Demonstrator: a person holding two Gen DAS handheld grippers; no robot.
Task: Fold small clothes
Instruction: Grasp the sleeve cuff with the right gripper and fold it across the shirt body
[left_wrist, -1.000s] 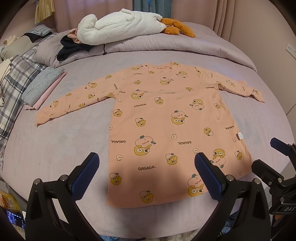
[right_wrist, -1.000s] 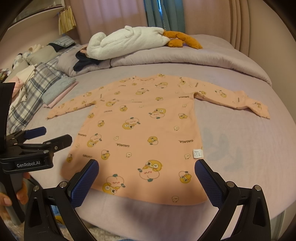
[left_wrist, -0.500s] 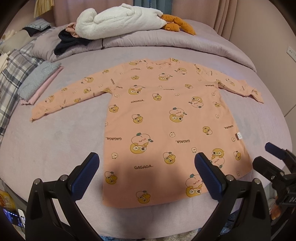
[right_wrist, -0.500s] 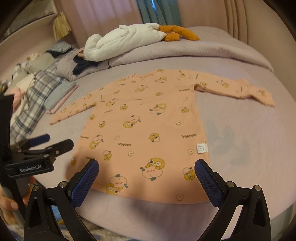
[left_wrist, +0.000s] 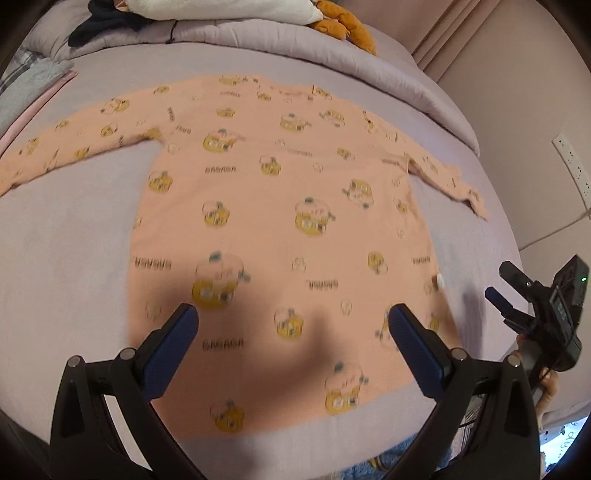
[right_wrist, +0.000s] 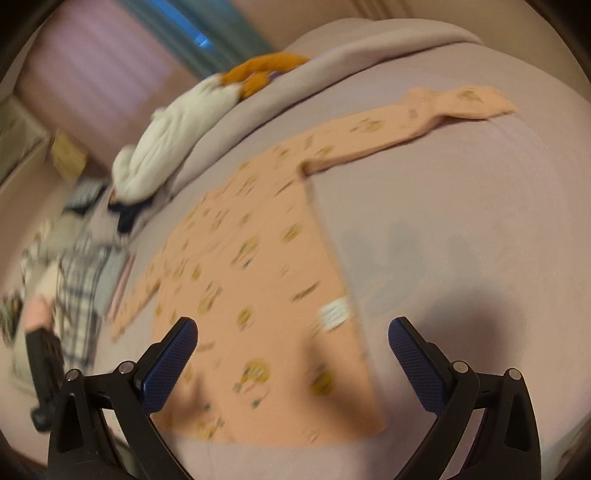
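On the lilac bed (left_wrist: 66, 236) the peach top (left_wrist: 280, 229) lay flat, sleeves spread; left gripper (left_wrist: 293, 334) and right gripper (right_wrist: 293, 345) hovered above its hem, jaws wide, holding nothing.

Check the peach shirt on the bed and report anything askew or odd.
Nothing stands out. The peach shirt lies flat and unfolded on the bed, both sleeves spread out. The white tag near its right side seam shows, so it may be inside out.
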